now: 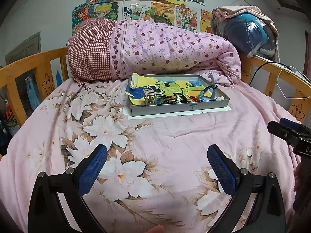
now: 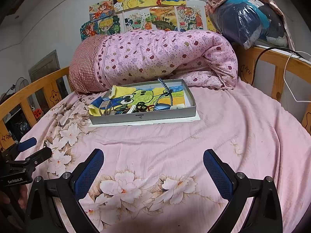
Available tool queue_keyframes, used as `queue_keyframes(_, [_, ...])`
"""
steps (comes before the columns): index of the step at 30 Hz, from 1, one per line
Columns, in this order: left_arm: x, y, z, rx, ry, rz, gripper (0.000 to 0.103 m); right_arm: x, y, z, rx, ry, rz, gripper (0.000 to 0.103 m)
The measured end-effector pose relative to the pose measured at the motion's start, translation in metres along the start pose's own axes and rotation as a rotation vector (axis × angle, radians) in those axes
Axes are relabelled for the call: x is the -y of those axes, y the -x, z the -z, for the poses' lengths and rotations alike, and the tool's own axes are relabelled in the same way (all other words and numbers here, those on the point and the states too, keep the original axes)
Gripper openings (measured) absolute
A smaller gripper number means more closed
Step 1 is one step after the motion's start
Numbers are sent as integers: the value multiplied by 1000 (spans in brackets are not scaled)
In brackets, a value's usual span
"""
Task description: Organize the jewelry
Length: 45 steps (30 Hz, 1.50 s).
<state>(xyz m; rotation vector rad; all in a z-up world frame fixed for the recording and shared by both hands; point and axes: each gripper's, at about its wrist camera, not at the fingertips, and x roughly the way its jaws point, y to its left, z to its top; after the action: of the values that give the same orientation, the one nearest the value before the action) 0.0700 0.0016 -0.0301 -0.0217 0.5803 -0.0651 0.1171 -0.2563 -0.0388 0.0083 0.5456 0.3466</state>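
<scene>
The task looked to be at its very start; both tools hung low over the pink flower-printed bedsheet (image 1: pixel 175 136), well short of the shallow grey cardboard box (image 1: pixel 180 107) that sat on a white sheet of paper (image 1: pixel 219 110) near the rolled pink dotted quilt (image 1: pixel 165 46); the left gripper (image 1: pixel 157 153) stood wide open with nothing between its blue-padded fingers (image 1: pixel 97 163), and the right gripper (image 2: pixel 153 157) was likewise spread wide and empty.

The jewelry lay heaped in the near part of the box, on a child's frog drawing that lined its floor; a tangle of dark beaded strands (image 2: pixel 141 106), a beige comb-like hair clip (image 1: pixel 148 97) toward the left, and a blue-strapped watch (image 1: pixel 209 92) toward the right, its strap rising above the rim; finer pieces in the pile were too small to tell apart.

By my reading the next move called for carrying one gripper forward over the near wall of the box and coming down from above on a single piece, since the strands overlapped and a careless pinch might lift several together; the other gripper might steady the box.

Room was generous; the sheet between grippers and box was bare, though soft and wrinkled; the quilt crowded the box's far side, and the wooden bed rail (image 2: pixel 272 58) with its cables bounded the right, well apart from the work.
</scene>
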Motion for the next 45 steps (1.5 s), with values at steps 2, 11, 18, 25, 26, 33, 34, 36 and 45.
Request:
queue_keyframes(2, [1, 0, 0, 2, -2, 3, 101, 0, 0, 0, -2, 0, -1, 103])
queue_keyframes(11, [2, 1, 1, 0, -5, 10, 101, 0, 0, 0, -1, -2, 0, 103])
queue_keyframes(18, [2, 1, 1, 1, -9, 14, 101, 0, 0, -1, -2, -1, -2, 103])
queue_keyframes(25, [3, 2, 2, 1, -11, 17, 101, 1, 0, 0, -4, -2, -2, 103])
queue_keyframes(26, [4, 2, 2, 2, -11, 16, 101, 1, 0, 0, -4, -1, -2, 103])
queue_keyframes(33, [4, 1, 3, -2, -6, 16, 101, 1, 0, -1, -4, -2, -2, 103])
queue_keyframes(34, [4, 1, 4, -3, -6, 17, 101, 2, 0, -1, -5, -2, -2, 103])
queue_keyframes(36, [4, 1, 4, -4, -7, 17, 101, 1, 0, -1, -5, -3, -2, 103])
queue_keyframes(45, [4, 1, 6, -8, -6, 22, 101, 2, 0, -1, -6, -3, -5, 103])
